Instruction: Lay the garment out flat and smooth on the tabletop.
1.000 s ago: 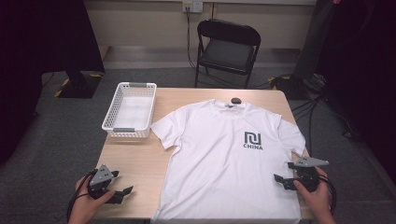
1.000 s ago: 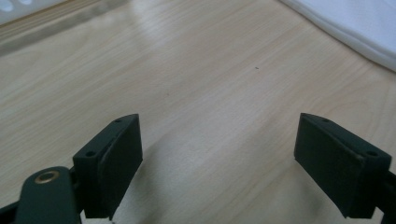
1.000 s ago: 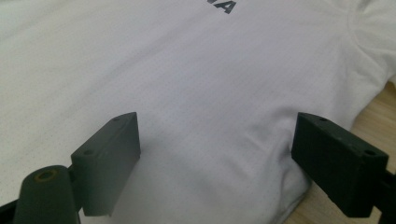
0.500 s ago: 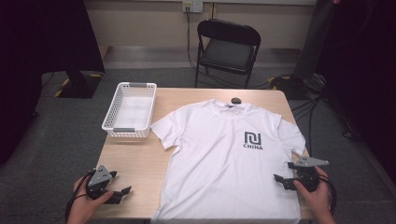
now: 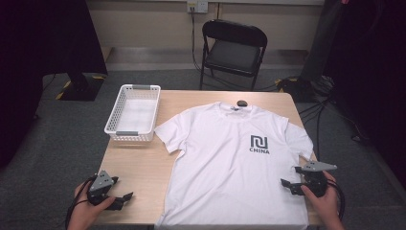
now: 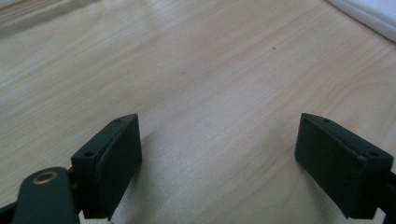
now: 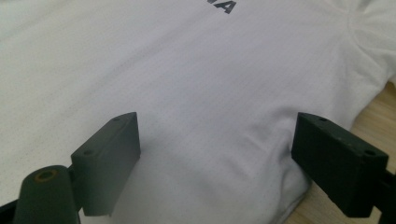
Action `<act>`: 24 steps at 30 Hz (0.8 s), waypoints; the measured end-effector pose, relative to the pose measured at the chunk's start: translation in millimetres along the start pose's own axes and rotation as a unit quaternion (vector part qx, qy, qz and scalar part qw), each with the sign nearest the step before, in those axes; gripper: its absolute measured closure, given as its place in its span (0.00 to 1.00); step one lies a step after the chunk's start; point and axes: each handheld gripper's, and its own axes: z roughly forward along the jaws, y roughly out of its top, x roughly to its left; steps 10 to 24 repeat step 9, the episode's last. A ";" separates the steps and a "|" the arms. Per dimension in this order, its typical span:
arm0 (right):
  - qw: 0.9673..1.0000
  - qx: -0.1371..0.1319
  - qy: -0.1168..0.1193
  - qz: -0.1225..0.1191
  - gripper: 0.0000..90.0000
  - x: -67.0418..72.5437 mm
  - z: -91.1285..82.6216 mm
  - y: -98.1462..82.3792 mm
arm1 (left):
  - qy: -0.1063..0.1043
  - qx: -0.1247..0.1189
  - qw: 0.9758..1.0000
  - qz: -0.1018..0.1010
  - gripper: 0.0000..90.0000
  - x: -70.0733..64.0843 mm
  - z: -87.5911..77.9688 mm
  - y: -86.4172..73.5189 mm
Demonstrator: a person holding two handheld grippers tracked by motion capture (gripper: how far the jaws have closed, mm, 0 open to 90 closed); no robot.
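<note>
A white T-shirt (image 5: 234, 163) with a dark "CHINA" logo (image 5: 259, 143) lies flat, front up, on the wooden table (image 5: 143, 167). My left gripper (image 5: 122, 199) rests open on bare wood near the front left edge, a short way left of the shirt's hem. In the left gripper view its jaws stand wide apart over wood (image 6: 210, 93), with a corner of the shirt (image 6: 373, 11) at top right. My right gripper (image 5: 290, 185) is open above the shirt's lower right side. In the right gripper view the shirt (image 7: 187, 70) fills the gap between the jaws.
A white plastic basket (image 5: 134, 112), with nothing in it, stands at the table's back left. A small dark object (image 5: 242, 102) lies by the shirt's collar. A black folding chair (image 5: 233, 50) stands behind the table. Cables (image 5: 311, 91) run on the floor at right.
</note>
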 end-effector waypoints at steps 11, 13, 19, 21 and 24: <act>1.000 0.000 0.000 0.000 0.16 0.0 0.0 0.0 | -0.002 0.000 1.000 -0.001 0.15 0.2 -0.1 -0.1; 1.000 0.000 0.000 0.000 0.16 0.0 0.0 0.0 | -0.002 0.000 1.000 -0.001 0.15 0.2 -0.1 -0.1; 1.000 0.000 0.000 0.000 0.16 0.0 0.0 0.0 | -0.002 0.000 1.000 -0.001 0.15 0.2 -0.1 -0.1; 1.000 0.000 0.000 0.000 0.16 0.0 0.0 0.0 | -0.002 0.000 1.000 -0.001 0.15 0.2 -0.1 -0.1; 1.000 0.000 0.000 0.000 0.16 0.0 0.0 0.0 | -0.002 0.000 1.000 -0.001 0.15 0.2 -0.1 -0.1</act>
